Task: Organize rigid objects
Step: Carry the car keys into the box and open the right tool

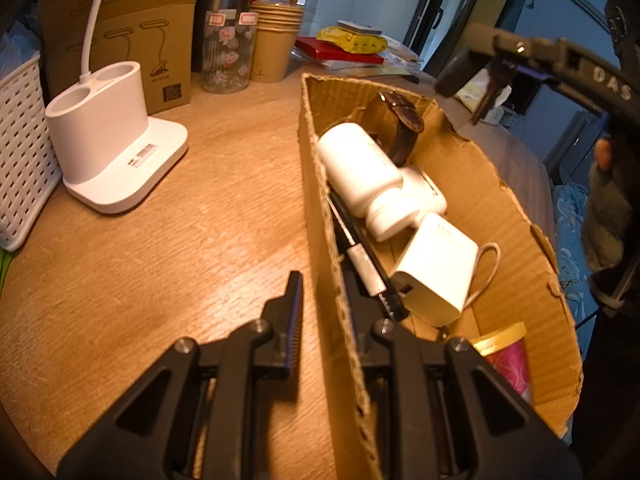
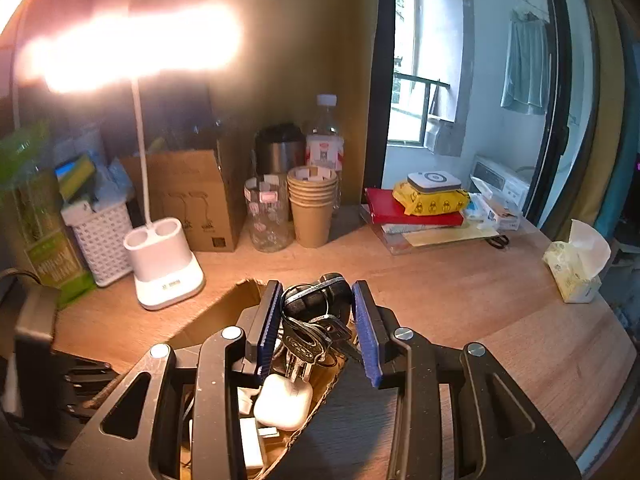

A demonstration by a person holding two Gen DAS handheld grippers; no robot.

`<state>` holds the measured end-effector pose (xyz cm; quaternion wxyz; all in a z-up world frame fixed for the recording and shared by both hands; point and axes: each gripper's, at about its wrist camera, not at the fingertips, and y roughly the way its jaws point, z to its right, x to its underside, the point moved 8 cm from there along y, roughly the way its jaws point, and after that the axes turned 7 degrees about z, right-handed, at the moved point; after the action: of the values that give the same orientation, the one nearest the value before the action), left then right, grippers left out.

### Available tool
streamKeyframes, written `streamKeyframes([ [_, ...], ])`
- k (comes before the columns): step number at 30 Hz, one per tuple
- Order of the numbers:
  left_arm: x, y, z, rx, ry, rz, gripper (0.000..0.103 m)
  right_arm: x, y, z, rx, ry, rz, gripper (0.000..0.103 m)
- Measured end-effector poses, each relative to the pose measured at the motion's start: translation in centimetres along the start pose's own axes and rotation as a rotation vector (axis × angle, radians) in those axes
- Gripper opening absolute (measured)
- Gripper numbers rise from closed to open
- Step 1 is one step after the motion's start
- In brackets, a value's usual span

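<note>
Over the cardboard box [image 1: 516, 208]: right gripper [image 2: 316, 320] grasping key bunch [image 2: 312, 332] for dropping in; left gripper [image 1: 320, 292] clenched on near-left wall, steadying it on counter [image 1: 160, 260]

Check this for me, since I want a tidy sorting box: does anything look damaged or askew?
Yes. The cardboard box has ragged, torn rims, as if cut down by hand. Inside, the white bottle lies on its side, leaning on other items. The left gripper clamps the near wall; the right gripper holds a key bunch above it.
</note>
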<state>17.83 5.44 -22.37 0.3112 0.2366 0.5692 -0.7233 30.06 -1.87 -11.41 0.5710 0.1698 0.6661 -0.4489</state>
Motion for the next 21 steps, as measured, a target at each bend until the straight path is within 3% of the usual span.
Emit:
streamKeyframes([
  [11, 0.0, 0.0, 0.0, 0.001, 0.001, 0.001, 0.02, 3.0, 2.5, -0.7, 0.087, -0.109, -0.046, 0.037],
  [21, 0.0, 0.1, -0.2, 0.0, 0.002, 0.0, 0.02, 5.0, 1.5, -2.6, 0.124, -0.204, -0.047, 0.038],
])
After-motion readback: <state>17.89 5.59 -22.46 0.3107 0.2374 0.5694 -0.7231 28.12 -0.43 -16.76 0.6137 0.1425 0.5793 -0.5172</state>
